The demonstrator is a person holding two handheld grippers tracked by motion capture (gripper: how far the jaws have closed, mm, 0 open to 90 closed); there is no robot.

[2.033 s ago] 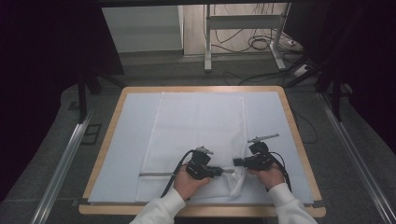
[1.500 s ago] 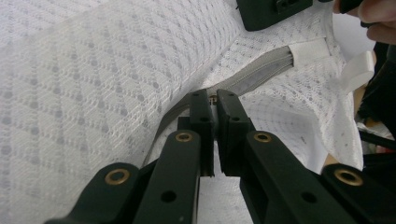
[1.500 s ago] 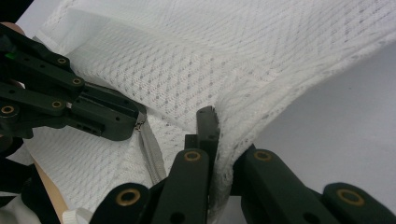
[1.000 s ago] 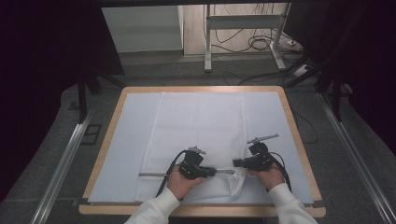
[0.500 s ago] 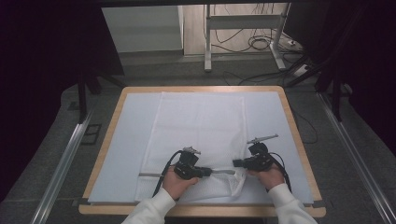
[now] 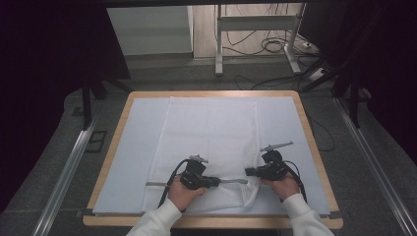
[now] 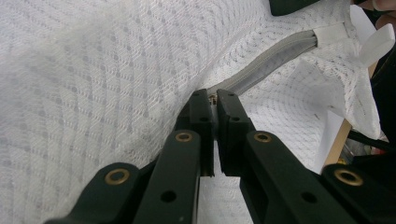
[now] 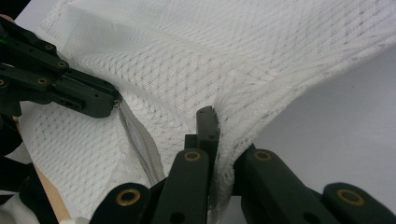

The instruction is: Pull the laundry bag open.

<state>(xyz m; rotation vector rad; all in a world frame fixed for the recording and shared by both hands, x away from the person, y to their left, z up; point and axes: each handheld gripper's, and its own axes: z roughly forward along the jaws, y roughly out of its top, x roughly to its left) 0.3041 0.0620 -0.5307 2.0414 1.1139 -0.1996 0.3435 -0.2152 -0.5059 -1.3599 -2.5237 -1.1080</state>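
Near the table's [image 6: 314, 147] front edge lies a white mesh laundry bag [image 6: 211, 132]. Left gripper [image 6: 217, 182] pinches the zipper pull [image 7: 213, 98]; zipper [image 6: 196, 182] roughly half run. Right gripper [image 6: 248, 172] clamps the bag's corner fabric. Remaining stretch not yet zipped.

Evenly lit tabletop [image 6: 314, 147] under soft overhead light, surrounded by deep darkness at left and right edges. Faint shadows only, no glare. High view slightly soft and grainy. Close views bright, sharp on white mesh [image 7: 93, 93], blurred at nearest corners.
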